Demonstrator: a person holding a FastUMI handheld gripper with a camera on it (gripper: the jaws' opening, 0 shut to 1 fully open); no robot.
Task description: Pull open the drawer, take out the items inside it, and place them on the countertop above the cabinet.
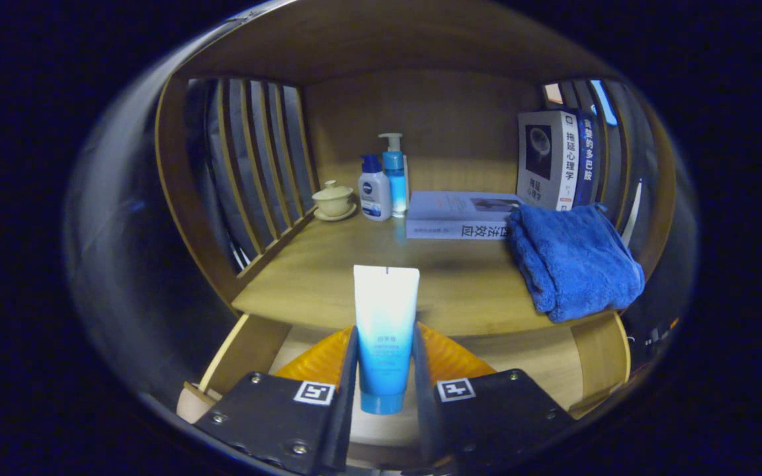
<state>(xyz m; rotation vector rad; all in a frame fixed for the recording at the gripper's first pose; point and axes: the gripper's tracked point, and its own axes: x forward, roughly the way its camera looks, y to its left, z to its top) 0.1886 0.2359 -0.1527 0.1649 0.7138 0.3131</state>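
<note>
Tube [385, 330] stood upright, cap down, pinched between my gripper [385, 370] fingers over open drawer [592, 350]. Bench [328, 264] lay just ahead and slightly above, so had to go forward, tbh.

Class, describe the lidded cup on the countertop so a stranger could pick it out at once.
Start at the wooden countertop, beyond the gripper shut on a tube. Follow its slatted side rail to the back corner. The lidded cup sits there on a saucer, beside two pump bottles; it alone is cream-coloured and squat.
</note>
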